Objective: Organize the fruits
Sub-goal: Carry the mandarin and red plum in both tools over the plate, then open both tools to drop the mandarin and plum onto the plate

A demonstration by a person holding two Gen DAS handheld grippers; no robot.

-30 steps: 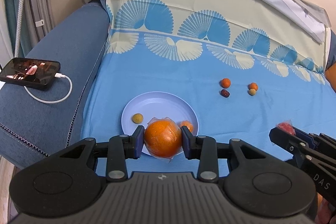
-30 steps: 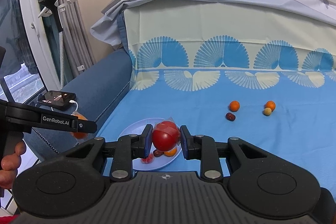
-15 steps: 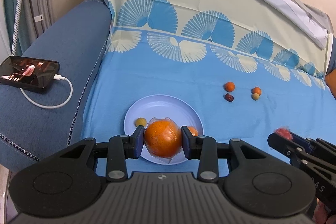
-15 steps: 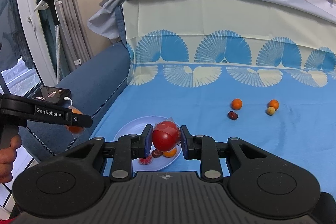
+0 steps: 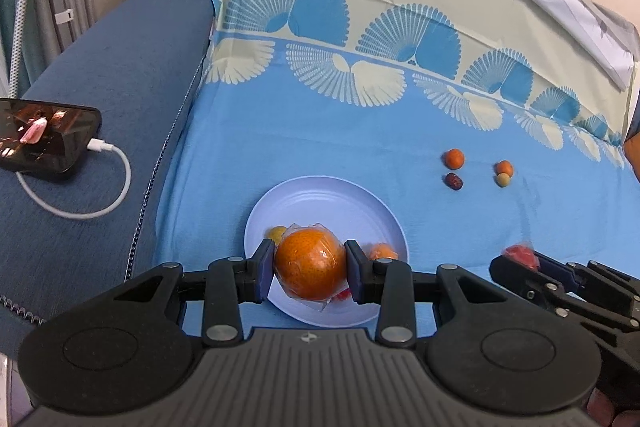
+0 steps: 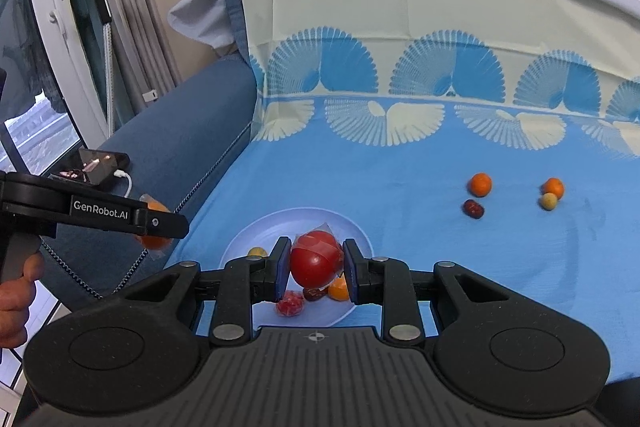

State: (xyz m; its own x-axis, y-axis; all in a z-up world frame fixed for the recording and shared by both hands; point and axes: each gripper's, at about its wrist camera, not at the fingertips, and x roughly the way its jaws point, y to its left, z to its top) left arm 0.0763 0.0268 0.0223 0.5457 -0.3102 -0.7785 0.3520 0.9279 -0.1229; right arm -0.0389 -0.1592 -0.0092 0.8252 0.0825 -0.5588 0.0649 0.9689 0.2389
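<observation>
My left gripper (image 5: 310, 273) is shut on a plastic-wrapped orange (image 5: 310, 269), held above the near part of a pale blue plate (image 5: 320, 199) on the blue sheet. My right gripper (image 6: 314, 269) is shut on a wrapped red tomato (image 6: 316, 259) above the same plate (image 6: 288, 223). On the plate lie a small yellow fruit (image 6: 257, 251), a small orange fruit (image 6: 339, 289), a dark date (image 6: 314, 293) and a red wrapped piece (image 6: 290, 308). Farther right on the sheet sit two small oranges (image 6: 480, 184) (image 6: 553, 187), a date (image 6: 473, 208) and a yellowish fruit (image 6: 548, 201).
A phone (image 5: 44, 141) on a white charging cable (image 5: 92, 203) lies on the blue sofa arm at the left. The patterned sheet runs up the backrest behind. A window and curtain (image 6: 132, 27) stand at the far left. A person's hand (image 6: 16, 291) holds the left gripper.
Both grippers have moved forward toward the plate and slightly down, each still gripping its fruit. The plate and loose fruits sit nearer in both views.
</observation>
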